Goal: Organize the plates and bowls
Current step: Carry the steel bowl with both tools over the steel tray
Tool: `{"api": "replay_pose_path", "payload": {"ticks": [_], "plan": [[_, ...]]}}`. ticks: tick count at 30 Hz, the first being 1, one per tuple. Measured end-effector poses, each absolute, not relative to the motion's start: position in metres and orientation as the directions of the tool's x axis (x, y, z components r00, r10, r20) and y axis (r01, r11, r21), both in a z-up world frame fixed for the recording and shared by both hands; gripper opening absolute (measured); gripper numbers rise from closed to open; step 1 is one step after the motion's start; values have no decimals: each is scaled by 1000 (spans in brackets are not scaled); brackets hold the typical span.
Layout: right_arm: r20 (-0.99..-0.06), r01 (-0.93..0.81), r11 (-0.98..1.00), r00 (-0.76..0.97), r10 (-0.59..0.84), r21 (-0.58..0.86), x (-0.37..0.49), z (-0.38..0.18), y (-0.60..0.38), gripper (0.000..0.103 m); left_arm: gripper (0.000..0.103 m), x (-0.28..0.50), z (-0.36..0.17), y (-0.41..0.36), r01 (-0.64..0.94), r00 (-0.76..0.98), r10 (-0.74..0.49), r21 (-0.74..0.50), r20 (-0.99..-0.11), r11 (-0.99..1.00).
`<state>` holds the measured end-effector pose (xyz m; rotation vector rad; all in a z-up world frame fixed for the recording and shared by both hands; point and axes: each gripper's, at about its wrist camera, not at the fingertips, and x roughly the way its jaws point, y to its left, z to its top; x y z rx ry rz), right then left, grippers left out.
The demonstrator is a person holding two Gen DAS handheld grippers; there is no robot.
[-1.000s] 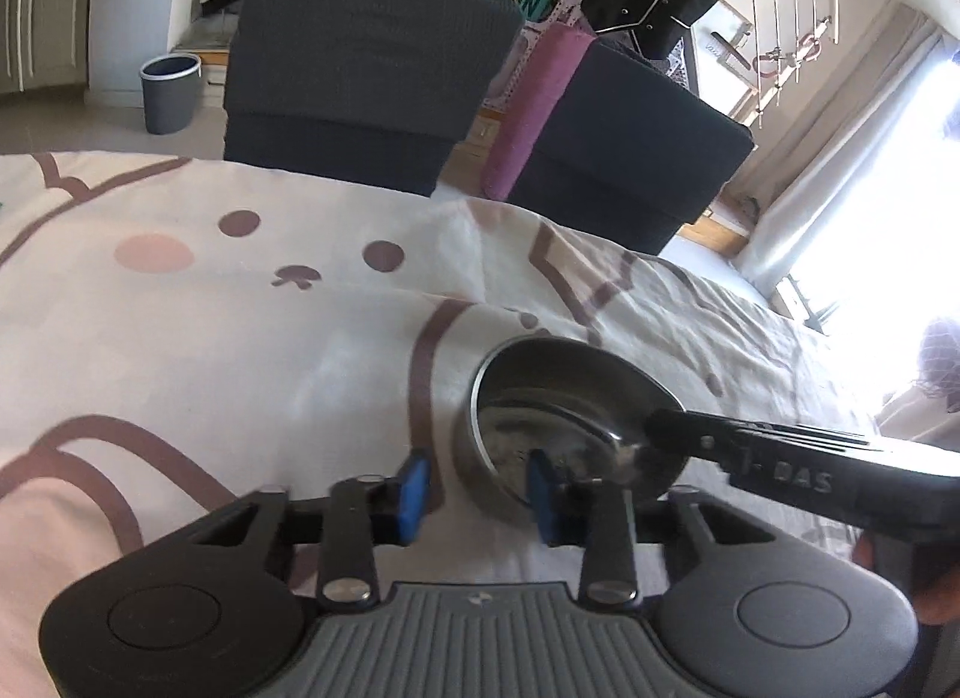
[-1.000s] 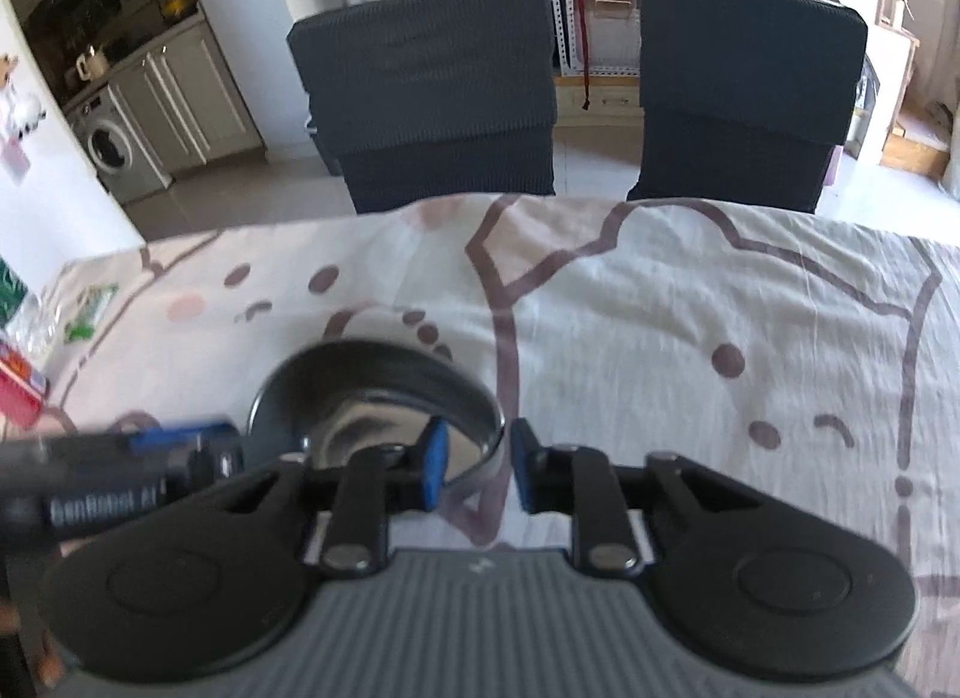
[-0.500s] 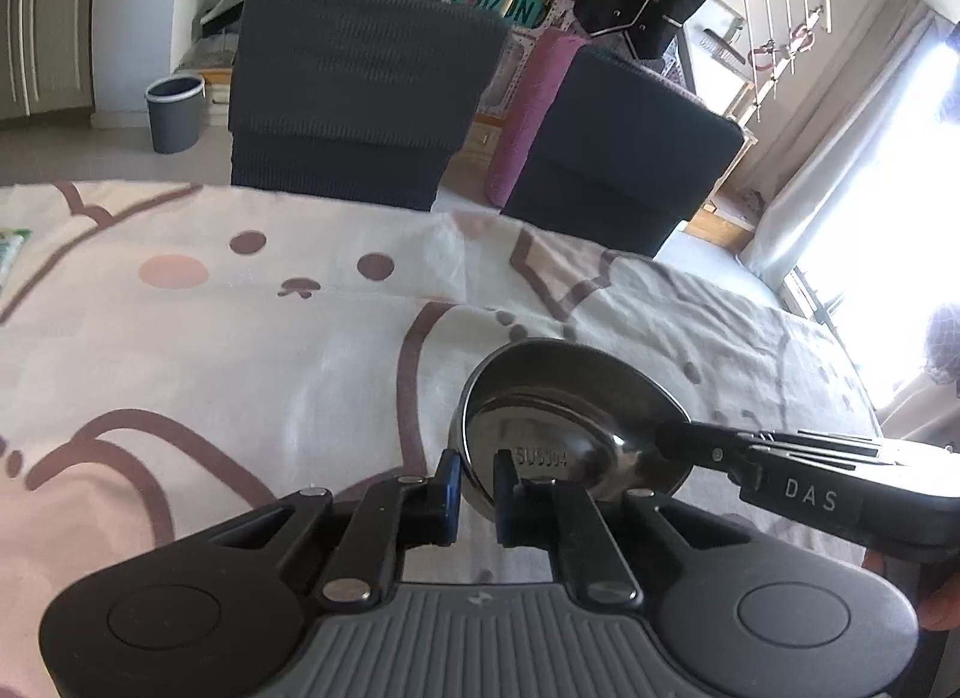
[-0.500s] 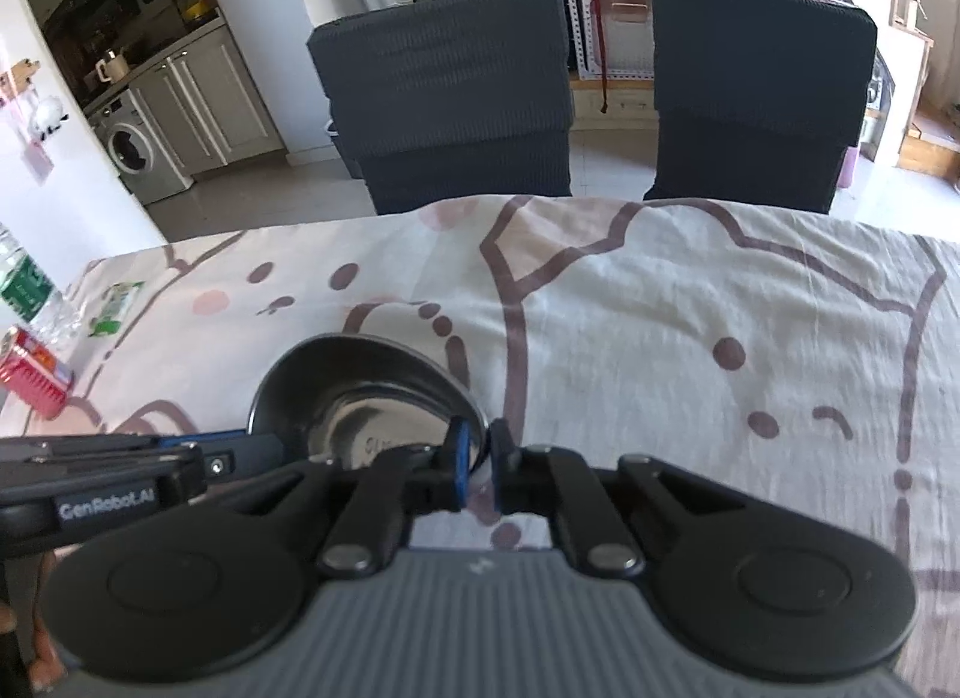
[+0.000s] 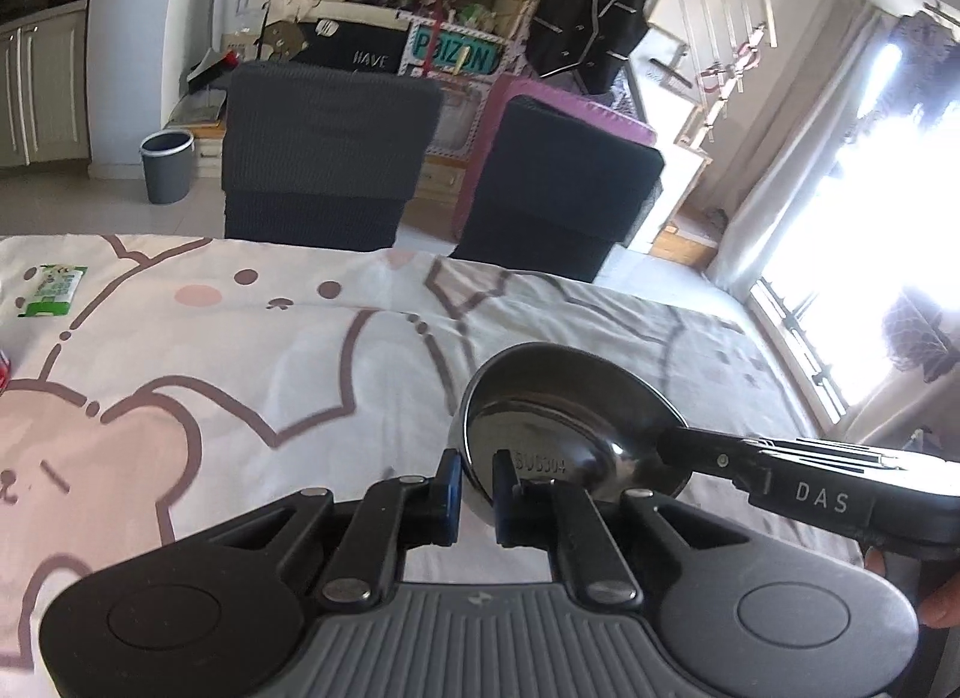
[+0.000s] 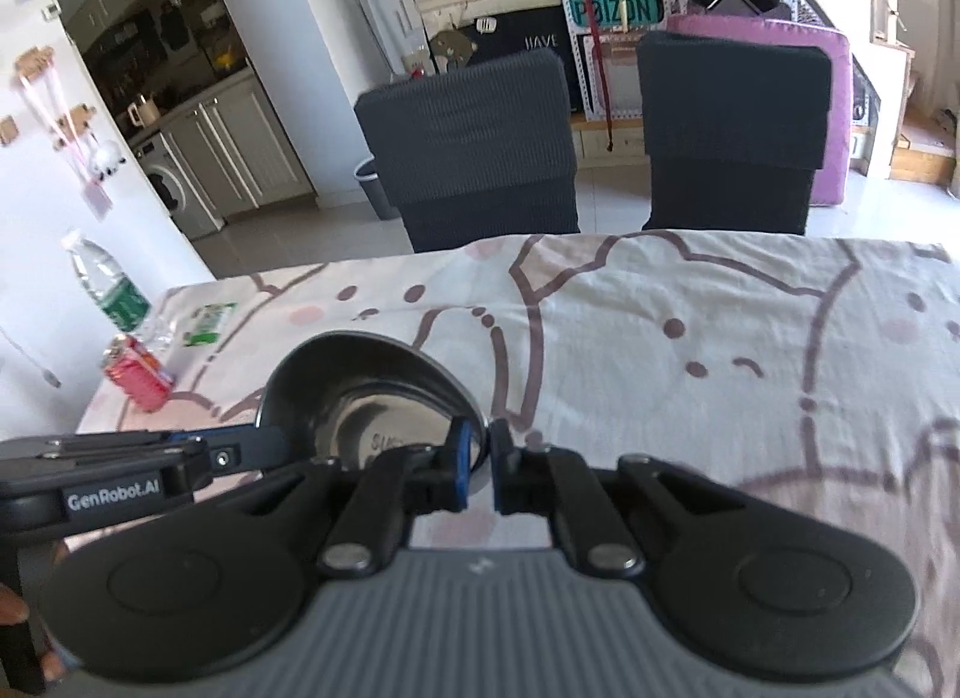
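Observation:
A shiny steel bowl (image 5: 558,416) hangs above the cartoon-print tablecloth (image 5: 240,374), held from two sides. My left gripper (image 5: 477,479) is shut on the near-left part of its rim. The right gripper's fingers (image 5: 708,452) come in from the right and clamp the opposite rim. In the right wrist view the same bowl (image 6: 360,392) sits low at centre-left, with my right gripper (image 6: 480,458) shut on its right rim and the left gripper's fingers (image 6: 240,446) on its left edge. The bowl's underside is hidden.
Two dark chairs (image 5: 324,158) stand at the table's far edge, a grey bin (image 5: 168,167) on the floor beyond. At the table's left end are a clear water bottle (image 6: 111,290), a red can (image 6: 135,371) and a green-white packet (image 6: 207,323). A bright window (image 5: 870,254) is on the right.
Both grippers closed on the bowl's rim and lifted it off the cloth. The table dropped lower in both views, and the bottle, can and packet came into sight.

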<state>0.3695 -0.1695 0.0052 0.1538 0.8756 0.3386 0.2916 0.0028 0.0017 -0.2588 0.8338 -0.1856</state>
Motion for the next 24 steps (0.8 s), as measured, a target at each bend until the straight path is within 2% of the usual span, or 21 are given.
{"api": "replay_pose_path", "payload": {"ticks": [5, 11, 17, 24], "plan": [[-711, -222, 940, 615, 341, 259, 324, 26, -188, 9, 11, 251, 19, -18, 100, 673, -286, -300, -682, 949], [-700, -198, 943, 632, 331, 267, 272, 36, -215, 9, 11, 213, 12, -36, 134, 661, -336, -335, -671, 933], [-706, -168, 945, 631, 322, 281, 230, 30, -238, 8, 11, 193, -5, -51, 158, 628, -385, -375, -676, 914], [-713, -114, 947, 633, 302, 300, 207, 9, -266, 9, 12, 195, -27, -82, 207, 569, -415, -365, -710, 908]]}}
